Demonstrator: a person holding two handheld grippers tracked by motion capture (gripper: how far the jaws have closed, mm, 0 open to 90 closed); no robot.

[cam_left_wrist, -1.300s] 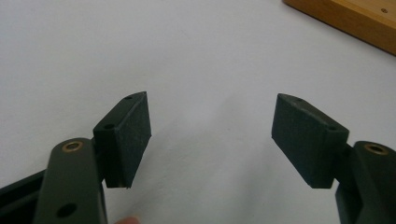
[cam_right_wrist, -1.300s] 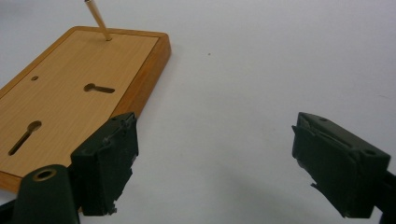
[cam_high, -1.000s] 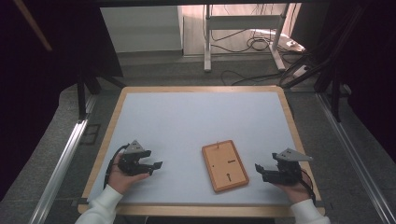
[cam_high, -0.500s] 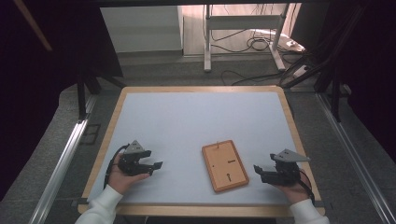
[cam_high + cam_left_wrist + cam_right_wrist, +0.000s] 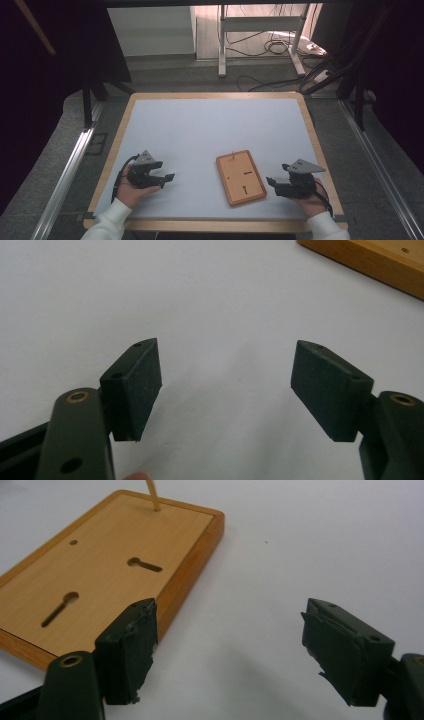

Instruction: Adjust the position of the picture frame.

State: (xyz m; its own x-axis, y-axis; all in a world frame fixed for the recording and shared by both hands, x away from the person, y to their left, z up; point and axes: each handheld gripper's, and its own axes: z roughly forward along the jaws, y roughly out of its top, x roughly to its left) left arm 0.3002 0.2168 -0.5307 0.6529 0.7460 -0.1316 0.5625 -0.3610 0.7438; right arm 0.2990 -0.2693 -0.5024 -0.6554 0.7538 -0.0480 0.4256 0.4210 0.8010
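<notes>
Right gripper [image 5: 272,183]: jaws wide apart with nothing between them, though they have just been closing a little; it sits just beside the wooden board's [image 5: 241,177] right long edge, tips aimed at that edge, apart from it (a narrow strip of mat shows between).
Right gripper, own view [image 5: 227,655]: the two black pads stand well apart over bare mat; the wooden board [image 5: 95,570] lies just past the jaw on that view's left, its near edge close to that pad but not touching.
Right hand [image 5: 311,200]: cups the gripper from the near side, off the board's lower right corner; a white sleeve follows it.
Left gripper [image 5: 167,181]: jaws spread wide, holding nothing; well apart from the board, out to its left, tips turned toward it.
Left gripper, own view [image 5: 225,385]: pads far apart above bare mat; a corner of the wooden board [image 5: 370,255] shows beyond.
Left hand [image 5: 131,192]: under the gripper, left of the board.
Wooden board: lies flat, back side up (two keyhole slots and a thin peg near its far end), slightly turned.
Table [image 5: 200,130]: pale mat inside a wooden rim; the board rests near its front edge.
</notes>
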